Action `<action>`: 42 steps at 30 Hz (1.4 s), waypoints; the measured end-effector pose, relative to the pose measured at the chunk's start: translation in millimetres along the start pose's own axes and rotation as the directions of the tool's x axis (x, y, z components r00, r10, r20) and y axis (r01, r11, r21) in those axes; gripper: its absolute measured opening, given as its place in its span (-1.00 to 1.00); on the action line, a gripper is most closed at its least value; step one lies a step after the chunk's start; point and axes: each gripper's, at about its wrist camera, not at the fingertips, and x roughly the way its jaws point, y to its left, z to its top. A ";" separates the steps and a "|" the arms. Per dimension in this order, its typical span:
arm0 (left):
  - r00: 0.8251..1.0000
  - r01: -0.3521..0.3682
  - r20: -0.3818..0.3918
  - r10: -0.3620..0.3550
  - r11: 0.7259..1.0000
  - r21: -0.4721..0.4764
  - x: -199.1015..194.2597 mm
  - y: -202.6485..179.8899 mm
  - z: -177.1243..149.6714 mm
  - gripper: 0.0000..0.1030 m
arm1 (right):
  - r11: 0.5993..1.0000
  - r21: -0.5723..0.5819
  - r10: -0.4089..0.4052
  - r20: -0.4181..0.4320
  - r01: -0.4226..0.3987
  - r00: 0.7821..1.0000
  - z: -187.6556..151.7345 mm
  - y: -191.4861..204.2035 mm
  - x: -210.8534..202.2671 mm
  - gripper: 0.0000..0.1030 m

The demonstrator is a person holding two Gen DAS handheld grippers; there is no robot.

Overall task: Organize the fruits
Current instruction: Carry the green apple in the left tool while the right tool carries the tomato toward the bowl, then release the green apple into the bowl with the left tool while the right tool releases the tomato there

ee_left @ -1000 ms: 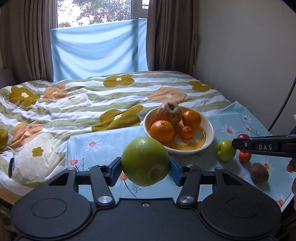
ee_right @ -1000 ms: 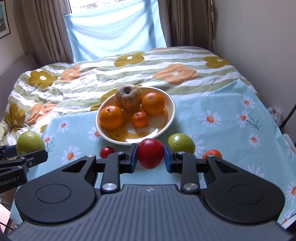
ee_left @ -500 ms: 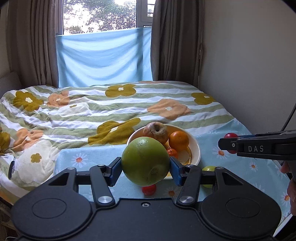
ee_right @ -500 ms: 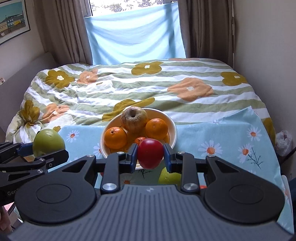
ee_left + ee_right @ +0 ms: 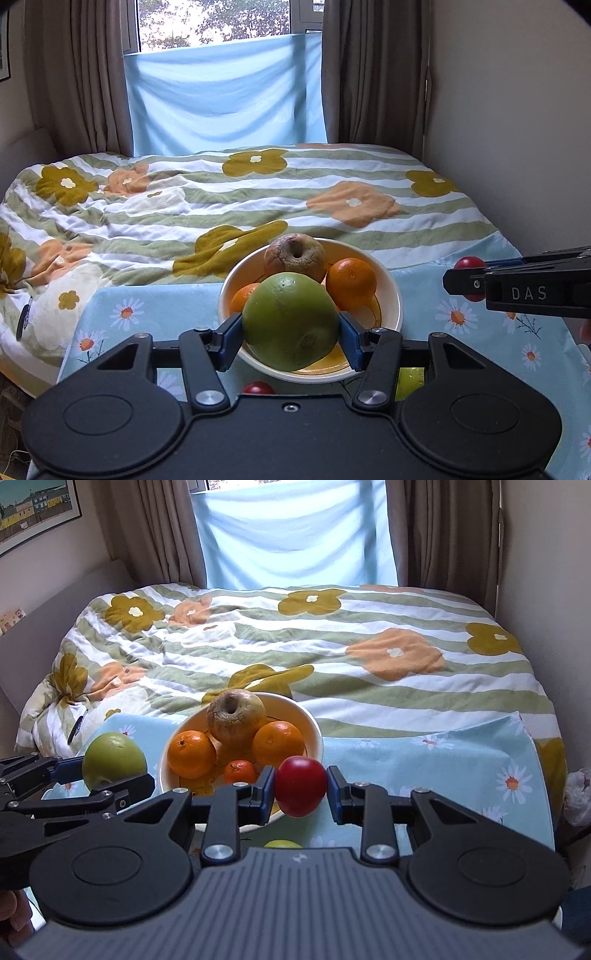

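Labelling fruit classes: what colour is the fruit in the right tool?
Red fruit, clearest in the right wrist view.

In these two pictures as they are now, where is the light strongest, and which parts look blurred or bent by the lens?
Left wrist view: the window is blown out; the green fruit in the left tongs looks sharp. Right wrist view: the blue cloth is bright and soft, the wall edges bow outward, and the red fruit in the right tongs stays crisp before the bowl.
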 end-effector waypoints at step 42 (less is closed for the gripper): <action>0.988 -0.148 -0.053 0.147 0.989 -0.017 26.6 6.6 -27.7 0.96 | 0.991 -0.071 0.111 -0.091 -0.118 0.990 10.2 -5.1 69.9 -0.14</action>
